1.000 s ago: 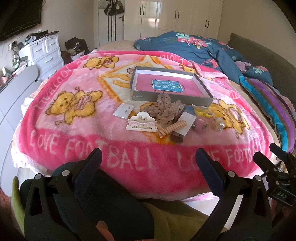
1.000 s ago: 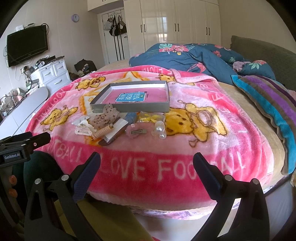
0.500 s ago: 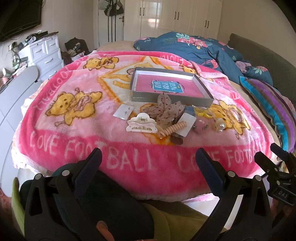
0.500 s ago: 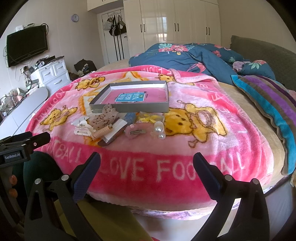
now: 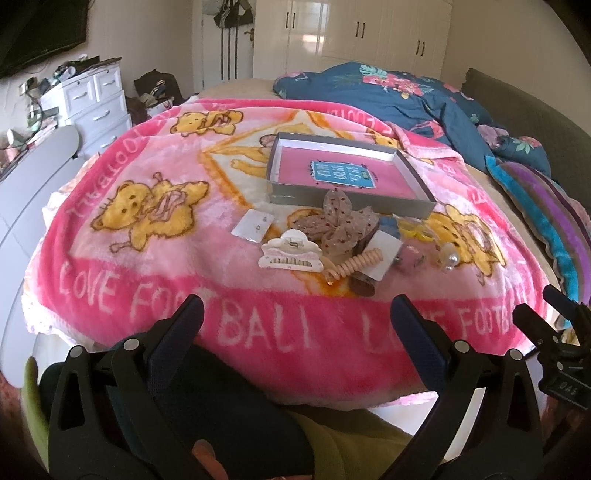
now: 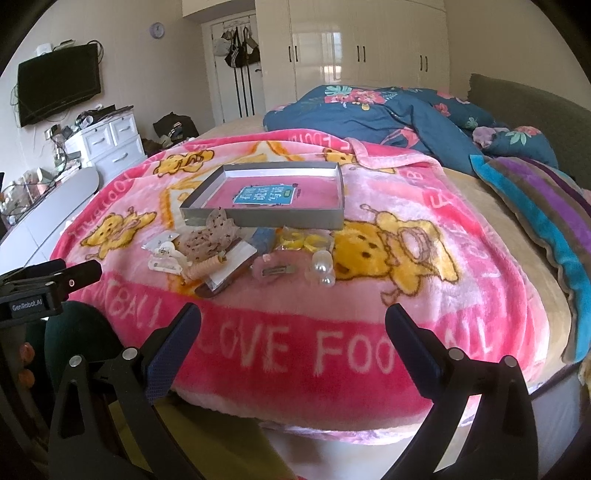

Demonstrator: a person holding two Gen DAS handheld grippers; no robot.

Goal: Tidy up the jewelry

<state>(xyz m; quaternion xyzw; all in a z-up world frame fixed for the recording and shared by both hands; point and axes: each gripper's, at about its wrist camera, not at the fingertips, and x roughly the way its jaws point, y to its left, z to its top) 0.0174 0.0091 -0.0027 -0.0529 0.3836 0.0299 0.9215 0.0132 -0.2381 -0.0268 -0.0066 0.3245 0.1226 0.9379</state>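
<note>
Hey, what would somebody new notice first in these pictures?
The pink bear blanket covering the bed, with a grey tray lying open at its middle. Just in front of the tray sits a heap of hair accessories: a white claw clip, a dotted bow and pearls.

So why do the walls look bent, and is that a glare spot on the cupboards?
Left wrist view: the fisheye lens bows the room and darkens the corners; daylight glares off the glossy cupboards. Right wrist view: same bending, with glare on the cupboards; the box is sharp, while the open right gripper is dark.
</note>
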